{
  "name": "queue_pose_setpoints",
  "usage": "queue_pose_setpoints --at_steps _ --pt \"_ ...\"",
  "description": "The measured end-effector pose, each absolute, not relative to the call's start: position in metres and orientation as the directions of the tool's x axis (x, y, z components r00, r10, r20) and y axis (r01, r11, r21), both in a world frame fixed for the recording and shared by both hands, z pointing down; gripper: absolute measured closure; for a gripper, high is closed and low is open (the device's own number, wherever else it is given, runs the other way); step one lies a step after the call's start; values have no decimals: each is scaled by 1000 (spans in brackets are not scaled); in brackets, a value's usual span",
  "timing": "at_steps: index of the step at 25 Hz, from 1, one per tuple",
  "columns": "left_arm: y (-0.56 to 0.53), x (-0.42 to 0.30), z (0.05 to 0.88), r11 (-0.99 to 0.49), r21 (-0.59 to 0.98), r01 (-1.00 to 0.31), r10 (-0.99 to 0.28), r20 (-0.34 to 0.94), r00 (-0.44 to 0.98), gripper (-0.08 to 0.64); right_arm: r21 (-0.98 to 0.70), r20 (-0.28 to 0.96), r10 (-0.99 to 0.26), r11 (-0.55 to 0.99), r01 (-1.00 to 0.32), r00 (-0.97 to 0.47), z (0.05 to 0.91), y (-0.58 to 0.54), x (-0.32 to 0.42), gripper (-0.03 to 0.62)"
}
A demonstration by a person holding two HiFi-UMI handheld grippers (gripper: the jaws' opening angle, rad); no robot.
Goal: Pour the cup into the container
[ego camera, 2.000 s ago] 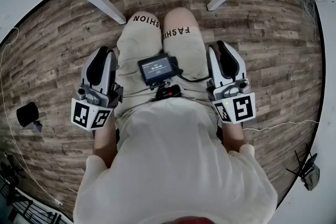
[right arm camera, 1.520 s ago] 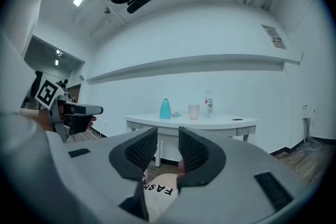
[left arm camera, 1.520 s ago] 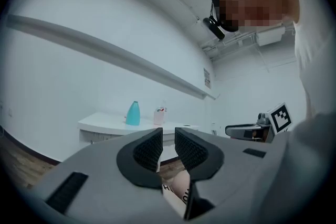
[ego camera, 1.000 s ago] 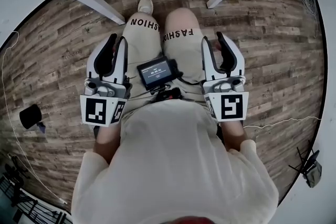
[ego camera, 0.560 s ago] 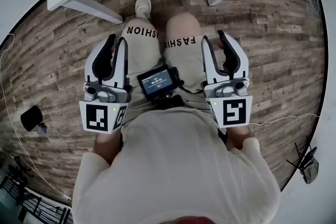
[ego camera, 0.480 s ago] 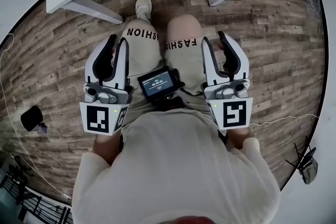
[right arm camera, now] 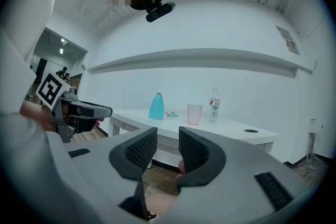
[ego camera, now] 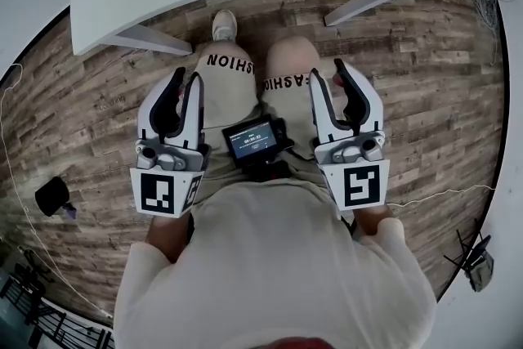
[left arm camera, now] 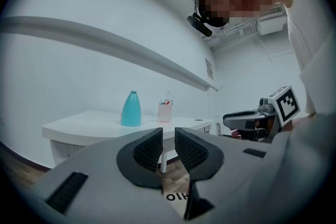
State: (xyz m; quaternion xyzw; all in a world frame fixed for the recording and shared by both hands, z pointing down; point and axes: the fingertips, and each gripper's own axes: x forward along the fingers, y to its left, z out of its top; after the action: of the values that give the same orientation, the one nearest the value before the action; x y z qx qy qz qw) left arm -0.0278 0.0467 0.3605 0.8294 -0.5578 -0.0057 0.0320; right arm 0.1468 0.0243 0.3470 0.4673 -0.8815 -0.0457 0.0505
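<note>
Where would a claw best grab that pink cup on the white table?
I'd grip the pink cup around its side wall, midway up, coming level from the front: it stands upright, with a clear bottle close beside it.

A white desk (right arm camera: 231, 128) stands on white legs on a brown wood floor (ego camera: 441, 78). On the desk top there is a blue-green bottle (right arm camera: 156, 107). Just beside it lies a small pink and blue-green thing (right arm camera: 170, 114), too small to tell what it is. Next comes a pink cup (right arm camera: 195, 114), standing up. Near the cup stands a clear bottle (right arm camera: 214, 104). Further along, the desk top has a round hole (right arm camera: 251, 131). On the floor lie a thin white cord (ego camera: 441, 194) and a black thing (ego camera: 51, 196).
</note>
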Motion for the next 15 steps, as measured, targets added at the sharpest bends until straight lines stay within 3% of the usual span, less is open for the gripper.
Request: queue_pose_setpoints --at_steps 15 --pt "-11 -20 348 -371 72 -926 -928 13 372 479 148 3 -829 553 -820 -559 320 -36 161 480"
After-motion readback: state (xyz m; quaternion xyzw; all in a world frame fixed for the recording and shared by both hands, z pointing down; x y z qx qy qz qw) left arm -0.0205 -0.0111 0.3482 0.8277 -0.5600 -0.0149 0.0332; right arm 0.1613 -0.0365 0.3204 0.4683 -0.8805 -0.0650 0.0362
